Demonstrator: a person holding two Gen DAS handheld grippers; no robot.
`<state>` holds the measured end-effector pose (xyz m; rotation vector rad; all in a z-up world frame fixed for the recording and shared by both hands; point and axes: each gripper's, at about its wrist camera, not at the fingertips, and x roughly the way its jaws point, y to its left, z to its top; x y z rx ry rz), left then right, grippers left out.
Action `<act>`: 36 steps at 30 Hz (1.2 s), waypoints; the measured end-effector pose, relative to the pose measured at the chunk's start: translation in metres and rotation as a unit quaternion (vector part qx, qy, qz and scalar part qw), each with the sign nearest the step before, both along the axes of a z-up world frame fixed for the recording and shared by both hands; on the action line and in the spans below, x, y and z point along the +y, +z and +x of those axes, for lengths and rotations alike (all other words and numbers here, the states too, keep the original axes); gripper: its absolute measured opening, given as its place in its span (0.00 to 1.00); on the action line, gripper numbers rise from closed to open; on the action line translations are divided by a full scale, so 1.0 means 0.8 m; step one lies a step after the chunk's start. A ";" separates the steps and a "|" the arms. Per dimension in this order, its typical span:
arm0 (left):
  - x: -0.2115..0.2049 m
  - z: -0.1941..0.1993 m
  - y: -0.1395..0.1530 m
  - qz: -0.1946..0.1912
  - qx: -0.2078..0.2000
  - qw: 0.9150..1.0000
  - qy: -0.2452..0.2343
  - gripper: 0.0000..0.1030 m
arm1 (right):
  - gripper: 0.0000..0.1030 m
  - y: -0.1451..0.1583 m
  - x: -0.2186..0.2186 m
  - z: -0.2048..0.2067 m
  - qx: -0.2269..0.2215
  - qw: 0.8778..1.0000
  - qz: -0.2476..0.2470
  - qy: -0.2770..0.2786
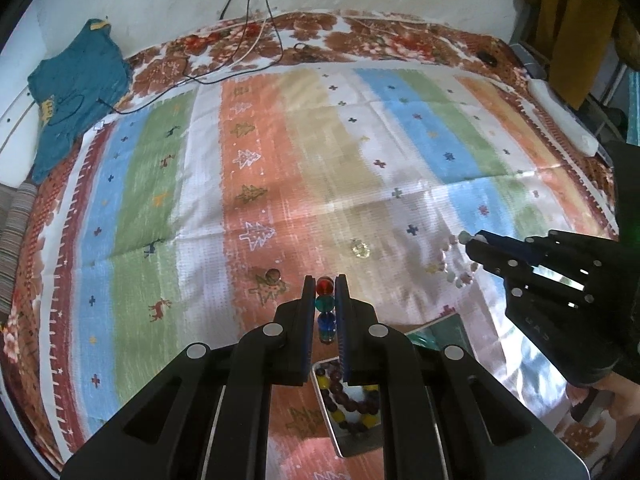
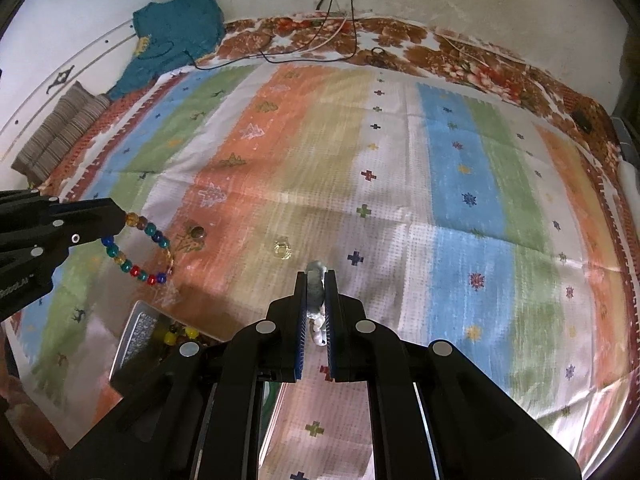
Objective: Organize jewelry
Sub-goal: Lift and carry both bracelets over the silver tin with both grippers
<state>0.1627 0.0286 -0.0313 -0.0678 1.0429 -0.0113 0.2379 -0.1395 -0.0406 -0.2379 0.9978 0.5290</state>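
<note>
My left gripper [image 1: 325,286] is shut on a bracelet of coloured glass beads [image 1: 325,304] and holds it above the bed; in the right wrist view the bracelet [image 2: 138,250] hangs from that gripper [image 2: 120,216]. My right gripper [image 2: 316,280] is shut on a pale white bead bracelet [image 2: 316,292], which also shows in the left wrist view [image 1: 456,260] at its tips [image 1: 472,240]. A metal tray [image 1: 352,446] below the left gripper holds a dark and yellow bead bracelet [image 1: 348,396]. A clear ring [image 1: 359,249] and a small brown ring [image 1: 273,276] lie on the cloth.
A striped cloth [image 1: 320,160] covers the bed. A teal garment [image 1: 76,88] and cables [image 1: 240,56] lie at the far edge by the wall. A second tray [image 1: 440,328] lies right of the left gripper. A white power strip [image 1: 564,120] lies at the right edge.
</note>
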 end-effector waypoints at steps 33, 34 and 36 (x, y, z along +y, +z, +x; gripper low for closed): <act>-0.037 -0.067 0.027 -0.018 -0.032 0.998 -0.042 0.09 | 0.09 0.035 -0.011 -0.079 -0.025 0.999 0.032 0.030; -0.037 -0.068 0.027 -0.018 -0.032 0.998 -0.042 0.09 | 0.09 0.035 -0.010 -0.082 -0.025 0.999 0.032 0.031; -0.038 -0.072 0.027 -0.019 -0.032 0.998 -0.042 0.09 | 0.09 0.034 -0.009 -0.086 -0.024 0.999 0.030 0.033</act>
